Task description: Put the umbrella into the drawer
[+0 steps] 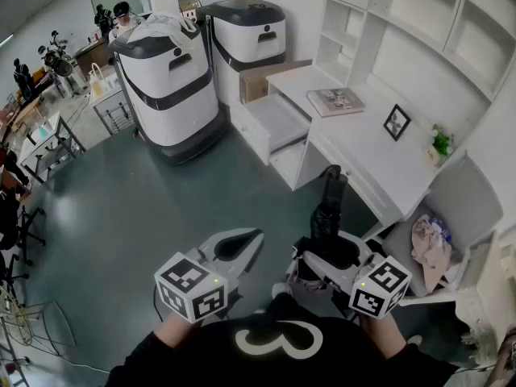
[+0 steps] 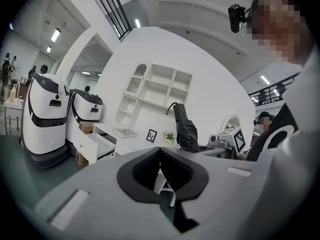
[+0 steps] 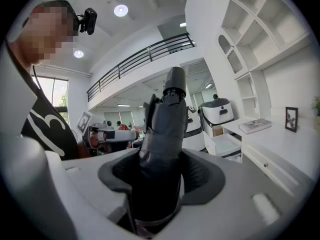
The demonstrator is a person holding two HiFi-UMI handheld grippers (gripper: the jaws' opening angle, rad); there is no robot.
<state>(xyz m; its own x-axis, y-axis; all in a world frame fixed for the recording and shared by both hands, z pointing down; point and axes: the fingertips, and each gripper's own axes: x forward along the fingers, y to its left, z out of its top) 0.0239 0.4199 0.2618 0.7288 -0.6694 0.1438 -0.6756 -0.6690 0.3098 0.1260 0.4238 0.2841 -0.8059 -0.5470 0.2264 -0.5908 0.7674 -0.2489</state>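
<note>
A folded black umbrella [image 1: 329, 208] stands upright between the pads of my right gripper [image 1: 326, 252], which is shut on its lower part. In the right gripper view the umbrella [image 3: 165, 129] fills the middle and rises above the gripper [image 3: 162, 171]. My left gripper [image 1: 251, 239] hangs beside it on the left, its jaws together and holding nothing; its own view shows the tips [image 2: 160, 151] meeting. The white desk [image 1: 379, 160] lies ahead, and its top drawer [image 1: 274, 123] is pulled out and looks empty. From the left gripper view the umbrella [image 2: 186, 131] is at the right.
Two tall white machines [image 1: 169, 79] stand on the floor left of the desk, with a cardboard box [image 1: 262, 79] behind the drawer. On the desk lie a book [image 1: 335, 101], a photo frame [image 1: 397, 122] and a small plant [image 1: 440, 143]. A chair with cloth [image 1: 431, 244] is at the right.
</note>
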